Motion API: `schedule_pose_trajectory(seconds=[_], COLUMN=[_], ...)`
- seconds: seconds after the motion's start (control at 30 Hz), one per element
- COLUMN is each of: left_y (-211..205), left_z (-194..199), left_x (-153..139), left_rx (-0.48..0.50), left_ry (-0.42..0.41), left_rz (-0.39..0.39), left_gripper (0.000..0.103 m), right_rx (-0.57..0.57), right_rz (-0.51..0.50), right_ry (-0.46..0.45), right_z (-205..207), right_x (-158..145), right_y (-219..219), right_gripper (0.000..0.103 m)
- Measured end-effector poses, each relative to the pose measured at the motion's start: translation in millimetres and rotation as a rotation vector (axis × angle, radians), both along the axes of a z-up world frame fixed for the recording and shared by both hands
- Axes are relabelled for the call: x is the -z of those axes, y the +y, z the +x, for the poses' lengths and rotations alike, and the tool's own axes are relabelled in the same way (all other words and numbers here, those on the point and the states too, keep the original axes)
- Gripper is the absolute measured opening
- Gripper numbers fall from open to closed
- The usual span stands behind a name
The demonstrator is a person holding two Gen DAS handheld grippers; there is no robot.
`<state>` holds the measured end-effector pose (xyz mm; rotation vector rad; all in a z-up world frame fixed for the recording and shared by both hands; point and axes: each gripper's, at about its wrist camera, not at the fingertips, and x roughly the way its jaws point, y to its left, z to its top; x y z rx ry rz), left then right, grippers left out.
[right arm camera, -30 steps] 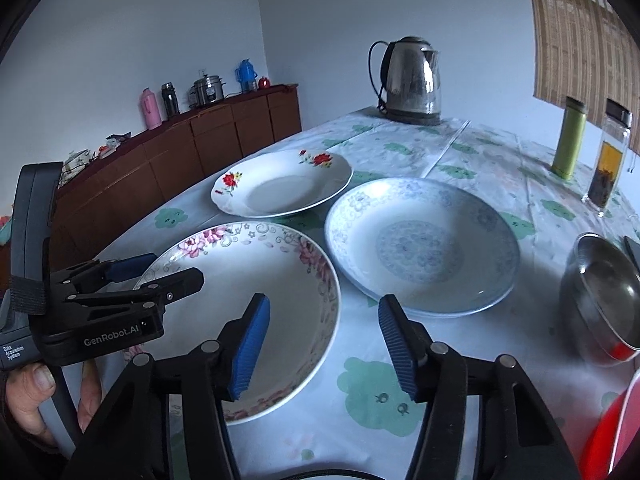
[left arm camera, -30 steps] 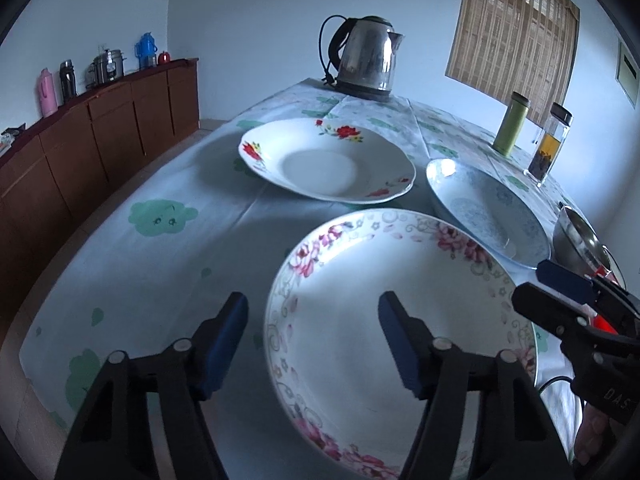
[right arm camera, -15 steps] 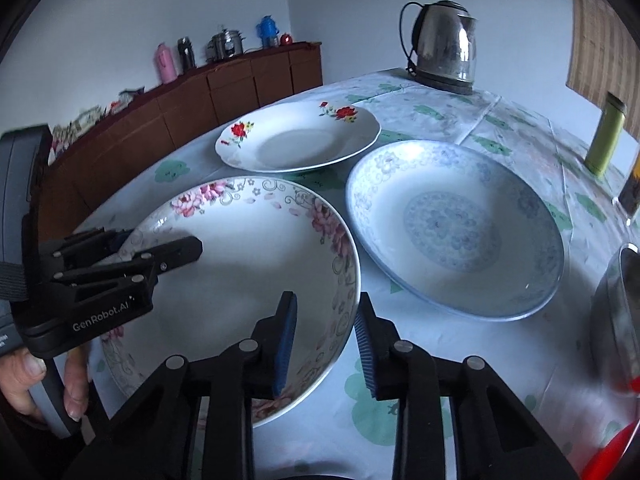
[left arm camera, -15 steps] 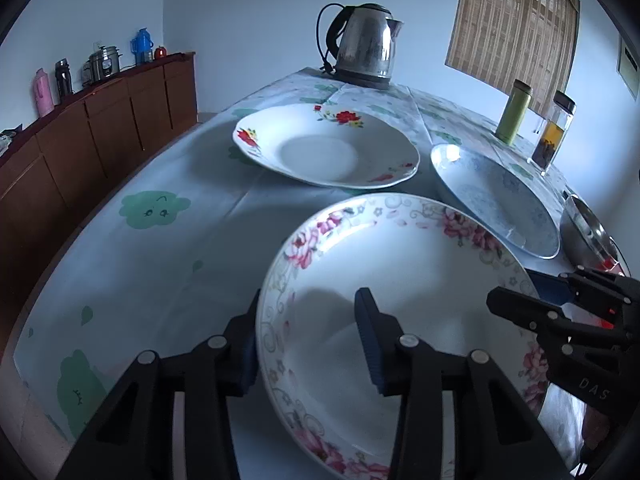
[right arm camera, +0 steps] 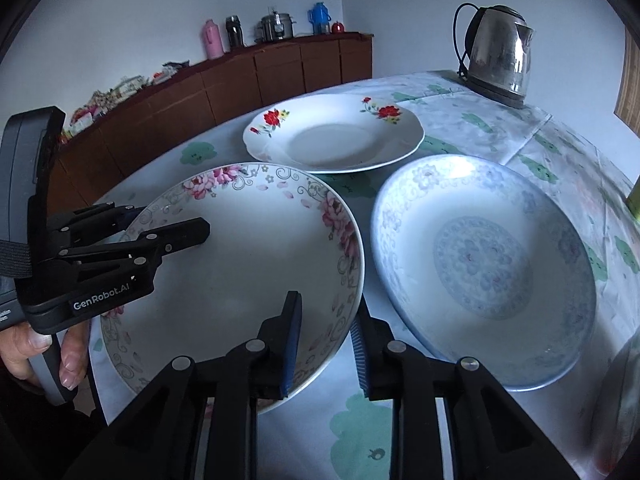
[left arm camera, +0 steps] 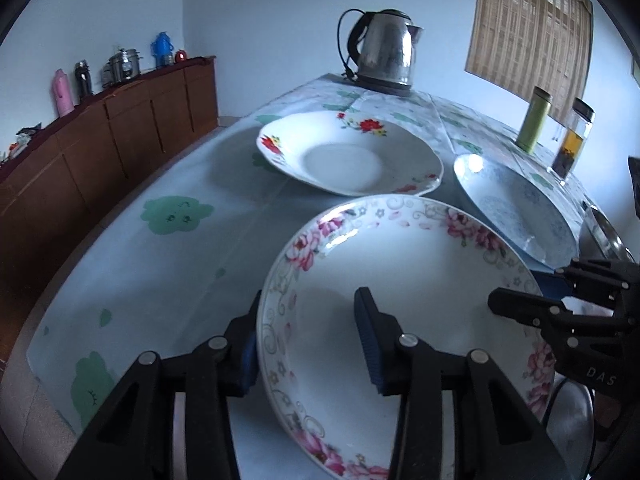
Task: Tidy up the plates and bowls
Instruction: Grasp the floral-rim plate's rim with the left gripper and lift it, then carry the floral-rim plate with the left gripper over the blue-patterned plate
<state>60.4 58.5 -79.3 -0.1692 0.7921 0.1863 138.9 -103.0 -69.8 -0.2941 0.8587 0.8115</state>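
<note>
The pink-flowered plate [right arm camera: 240, 264] sits on the bench [left arm camera: 160, 264], nearest me of the three, and both my tools are on it at opposite edges. It is round, so no long axis matters; what matters is that its rim runs between each pair of fingers, one finger inside the well and one outside under the lip.

My left gripper [left arm camera: 308, 340] straddles the plate's left rim, its inner finger over the white well and its outer one tucked behind the rim; the pads look close on the rim, though I cannot see clearly that both press. My right gripper [right arm camera: 326, 344] straddles the right rim, and its fingers are closing with the rim between them; they look nearly on it.

Just past that right edge lies the blue-patterned plate [right arm camera: 484, 264], almost touching. The red-flowered plate [right arm camera: 336, 136] lies beyond, near but apart. I judge the lift must go straight up and level, both sides together, or the rim may knock the blue plate.
</note>
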Motion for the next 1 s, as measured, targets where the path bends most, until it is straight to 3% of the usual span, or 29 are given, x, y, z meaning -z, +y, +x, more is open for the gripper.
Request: schedule_pose_trajectory(seconds=[0.4, 1.0], left_y=[-3.6, -26.6], left_z=[-2.5, 25.8], left_x=[-21.4, -43.3], left_rx=[-0.063, -0.044], left_ry=[-0.077, -0.135], left_rz=[0.046, 0.079], left_gripper=[0.040, 0.040], right_rx=[-0.001, 0.102], right_rz=[0.064, 0.134], right_ry=[-0.062, -0.140], right_z=[-12.8, 2.5], right_x=[-11.6, -30.6], right_y=[-8.1, -32.8], right_gripper=[0.024, 0.024])
